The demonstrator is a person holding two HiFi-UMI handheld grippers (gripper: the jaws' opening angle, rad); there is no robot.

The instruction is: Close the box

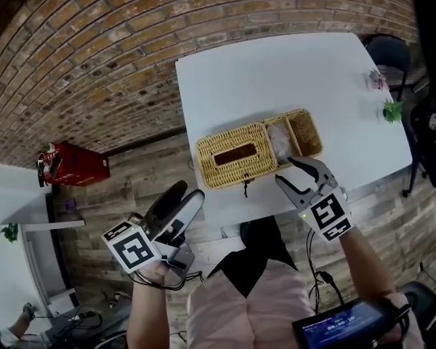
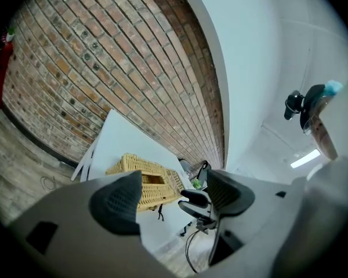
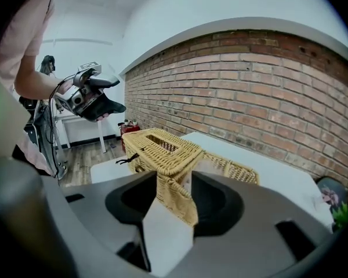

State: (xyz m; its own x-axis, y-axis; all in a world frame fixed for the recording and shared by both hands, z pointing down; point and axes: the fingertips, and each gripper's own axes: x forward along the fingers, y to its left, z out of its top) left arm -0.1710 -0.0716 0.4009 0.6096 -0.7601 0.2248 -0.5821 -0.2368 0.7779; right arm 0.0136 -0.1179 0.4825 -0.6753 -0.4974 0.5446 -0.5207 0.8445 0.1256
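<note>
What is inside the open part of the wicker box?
A pale packet lies in the open part of the wicker box; what it is I cannot tell. Anything beneath it, or under the slotted lid, is covered.

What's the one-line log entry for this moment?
right gripper: open, corner of wicker box between jaws | left gripper: open, empty, held off the table | box state: open

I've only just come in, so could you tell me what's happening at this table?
A person holds a gripper in each hand, and the job is to close a wicker box. It lies open on the white table, slotted half beside shallow half. The right gripper is at the box's near edge, jaws open, with a wicker corner between them. The left gripper is held clear of the table, open and empty.
</note>
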